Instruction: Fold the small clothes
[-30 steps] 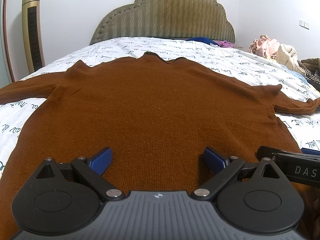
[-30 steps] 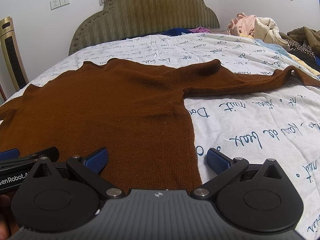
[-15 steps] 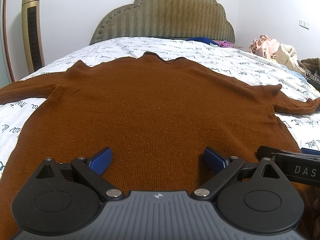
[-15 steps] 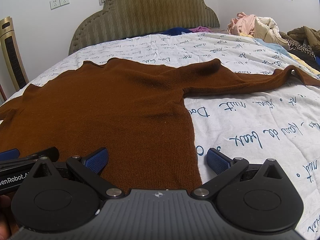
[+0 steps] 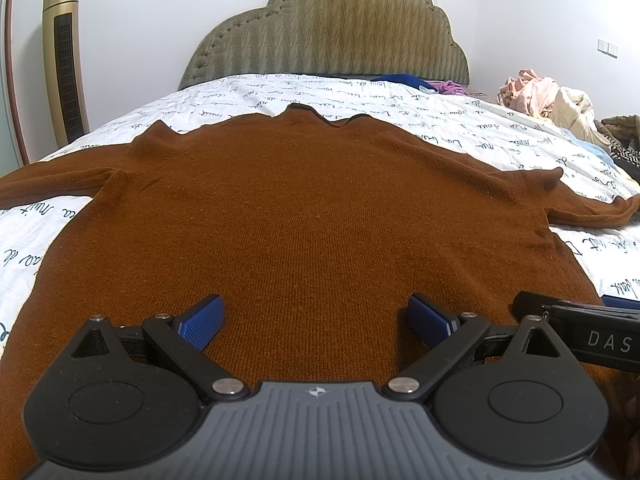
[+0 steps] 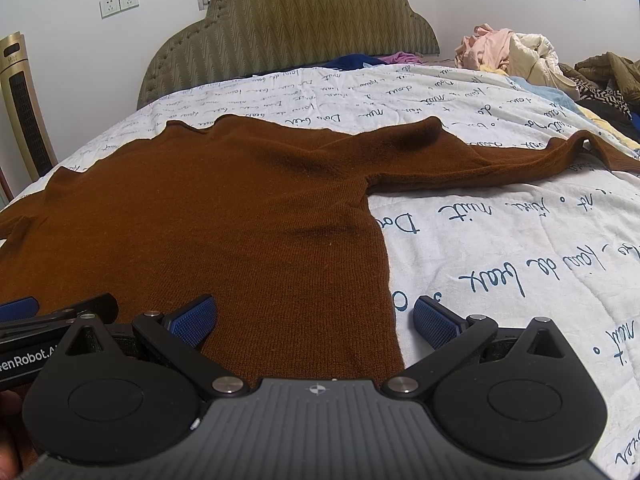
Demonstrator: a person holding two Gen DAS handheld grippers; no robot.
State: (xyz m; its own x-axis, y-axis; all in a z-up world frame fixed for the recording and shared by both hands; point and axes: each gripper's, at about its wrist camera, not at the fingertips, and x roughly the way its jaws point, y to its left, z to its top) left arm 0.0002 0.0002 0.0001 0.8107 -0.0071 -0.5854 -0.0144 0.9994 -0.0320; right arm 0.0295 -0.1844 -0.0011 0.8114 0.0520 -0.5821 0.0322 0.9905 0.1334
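Both grippers wide apart, holding nothing: left gripper (image 5: 316, 318) sits over sweater (image 5: 304, 216) hem; right gripper (image 6: 316, 316) straddles its side edge, prob. ready to pinch for fold.

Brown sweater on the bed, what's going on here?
A person holds a gripper in each hand over a brown sweater spread flat on the bed, sleeves out to the sides. The left gripper is open above the lower middle of the sweater; the right gripper is open and straddles its side edge near the hem. Neither grips cloth, and no fold has been made. A pile of clothes sits beyond the bed's far side.
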